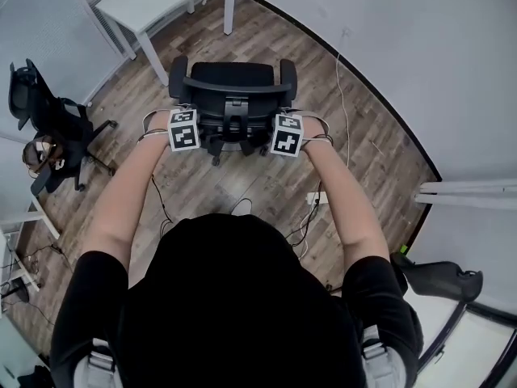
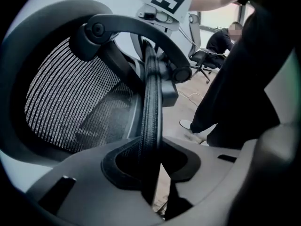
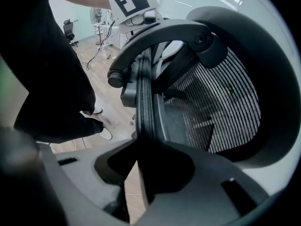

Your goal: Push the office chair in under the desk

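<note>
The black mesh office chair (image 1: pixel 233 83) stands on the wood floor, its seat towards the white desk (image 1: pixel 153 2) at the back left and clear of it. My left gripper (image 1: pixel 183 129) clamps the backrest's left edge. In the left gripper view the backrest rim (image 2: pixel 151 102) runs down between the jaws of my left gripper (image 2: pixel 149 166), which press on it. My right gripper (image 1: pixel 287 134) clamps the backrest's right edge. There the rim (image 3: pixel 143 98) likewise sits pinched in my right gripper (image 3: pixel 143 171). The jaws themselves are hidden under the marker cubes in the head view.
A second black chair (image 1: pixel 48 128) stands at the left and another chair (image 1: pixel 440 277) at the lower right. Cables and a power strip (image 1: pixel 317 198) lie on the floor to the right. A seated person (image 2: pixel 221 36) shows far off. White walls close the room.
</note>
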